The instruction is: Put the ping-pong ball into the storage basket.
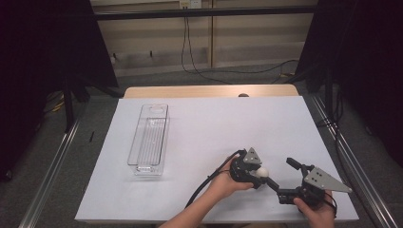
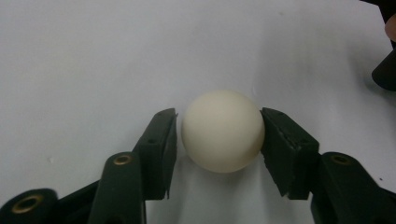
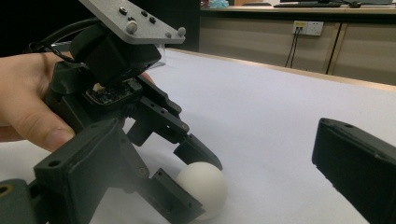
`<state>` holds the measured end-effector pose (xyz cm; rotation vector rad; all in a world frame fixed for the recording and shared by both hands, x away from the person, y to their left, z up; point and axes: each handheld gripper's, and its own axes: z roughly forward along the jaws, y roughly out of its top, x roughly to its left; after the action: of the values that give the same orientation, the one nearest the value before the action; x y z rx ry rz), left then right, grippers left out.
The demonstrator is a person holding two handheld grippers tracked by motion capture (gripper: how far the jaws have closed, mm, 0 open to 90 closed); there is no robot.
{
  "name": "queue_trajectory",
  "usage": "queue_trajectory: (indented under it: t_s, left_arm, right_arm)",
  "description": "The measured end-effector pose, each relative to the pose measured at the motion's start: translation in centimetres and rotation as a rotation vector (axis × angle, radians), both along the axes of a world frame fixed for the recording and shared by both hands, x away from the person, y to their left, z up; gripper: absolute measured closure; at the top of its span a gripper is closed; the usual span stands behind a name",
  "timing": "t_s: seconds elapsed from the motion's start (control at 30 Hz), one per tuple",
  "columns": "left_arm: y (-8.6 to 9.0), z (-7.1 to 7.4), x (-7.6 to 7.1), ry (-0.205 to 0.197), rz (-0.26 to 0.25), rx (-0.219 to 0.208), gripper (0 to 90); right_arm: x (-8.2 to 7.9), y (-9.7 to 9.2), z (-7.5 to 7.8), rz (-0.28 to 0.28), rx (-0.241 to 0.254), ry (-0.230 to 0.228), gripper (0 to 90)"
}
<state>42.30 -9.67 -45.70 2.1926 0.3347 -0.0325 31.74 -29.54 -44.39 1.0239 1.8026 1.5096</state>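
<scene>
A cream-white ball (image 2: 222, 130) rests on the white sheet between the jaws of my left gripper (image 2: 218, 140). The right pad touches it; a thin gap shows at the left pad, so the jaws stand slightly open around it. In the high view the ball (image 1: 262, 172) lies near the table's front right, with the left gripper (image 1: 255, 174) angled down over it. My right gripper (image 1: 281, 172) stands just to its right, jaws wide open and empty. The right gripper view looks between its own jaws (image 3: 217, 135) at the ball (image 3: 204, 189) and the left gripper's fingers (image 3: 196, 154).
A long clear plastic bin (image 1: 149, 140) stands empty on the left half of the white sheet (image 1: 214, 128). The wooden table edge (image 1: 209, 91) shows at the back. Cables lie on the floor beyond, and metal rails run along both sides.
</scene>
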Motion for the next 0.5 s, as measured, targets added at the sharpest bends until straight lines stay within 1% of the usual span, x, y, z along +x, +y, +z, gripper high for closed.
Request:
queue_trajectory:
  t_s: [0.03,0.07,0.1,0.13,0.17,0.2,0.27,0.3,0.33,0.37,0.4,0.43,0.5]
  left_arm:
    - [0.0,0.0,0.0,-0.002,-0.001,-0.004,49.1]
    - [0.0,0.0,0.0,-0.007,-0.002,0.001,51.0]
    - [0.0,0.0,0.1,-0.003,-0.004,-0.003,51.0]
    - [0.0,0.1,0.1,-0.003,-0.002,0.012,51.0]
    - [0.1,0.0,0.1,0.001,0.000,0.000,51.1]
    - [0.1,0.2,0.1,-0.002,0.003,0.011,51.1]
    - [0.3,0.3,0.1,0.004,-0.001,0.001,51.2]
    - [0.6,0.6,0.1,-0.001,-0.002,0.017,51.2]
    - [0.7,0.7,0.1,-0.005,0.009,0.002,51.1]
    - [0.8,0.8,0.1,-0.006,0.005,0.007,51.2]
    - [1.0,0.9,0.2,-0.005,0.012,-0.004,51.2]
    - [1.3,1.1,0.2,-0.004,0.013,0.002,51.1]
    - [1.8,1.2,0.4,-0.007,0.019,-0.002,51.1]
  right_arm:
    - [0.0,0.0,0.0,0.000,-0.001,0.000,1.1]
    - [0.0,0.0,0.0,0.000,-0.001,0.000,1.2]
    - [0.0,0.0,0.0,0.000,-0.001,0.000,1.2]
    - [0.0,0.0,0.0,0.000,0.002,0.004,1.2]
    - [0.0,0.0,0.0,0.001,0.002,0.004,1.2]
    - [0.0,0.0,0.0,0.001,0.002,0.003,1.1]
    - [0.0,0.0,0.0,0.001,0.001,0.001,1.2]
    - [0.0,0.0,0.0,-0.002,0.001,0.003,1.1]
    - [0.0,0.0,0.0,0.001,-0.001,0.000,1.1]
    - [0.0,0.0,0.0,0.003,-0.006,-0.003,1.2]
    - [0.0,0.0,-0.1,0.005,-0.005,-0.003,1.1]
    - [0.0,0.0,-0.1,0.005,-0.005,-0.003,1.1]
    - [0.0,0.1,0.0,0.008,-0.005,0.003,1.2]
